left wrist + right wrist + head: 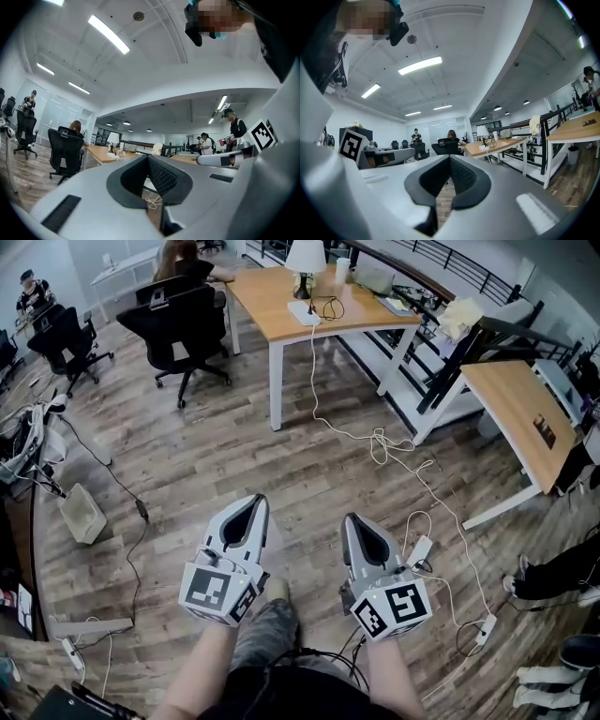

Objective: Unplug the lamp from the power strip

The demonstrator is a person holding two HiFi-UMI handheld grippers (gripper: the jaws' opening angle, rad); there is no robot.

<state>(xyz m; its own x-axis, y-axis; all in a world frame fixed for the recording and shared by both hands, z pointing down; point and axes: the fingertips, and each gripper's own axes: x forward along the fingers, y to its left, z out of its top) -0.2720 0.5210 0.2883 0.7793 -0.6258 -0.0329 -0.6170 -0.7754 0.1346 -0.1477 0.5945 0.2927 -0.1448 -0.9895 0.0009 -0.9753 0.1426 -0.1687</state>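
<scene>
The person is holding both tools low in front of the body, above the brown plank floor (187, 456). The left tool (257, 504) is sitting with its jaws pressed together, gripping nothing. The right tool (352, 519) is doing the same, tips meeting and nothing between them. The two are pointing forward side by side, a little apart.

The white-shaded table lamp with a dark base (305, 259) is standing well ahead of both tools, on the light wooden desk with white legs (267, 296), roughly in line with the gap between them. The flat white power strip (303, 312) is lying on that desk just in front of the lamp, near the desk's front edge, with a dark looped cord (328, 307) resting beside it; at this range it cannot be told whether the lamp's plug is seated in the strip. A thin white cable (315, 381) is hanging from the desk edge by the strip and trailing across the floor toward the right tool's side
</scene>
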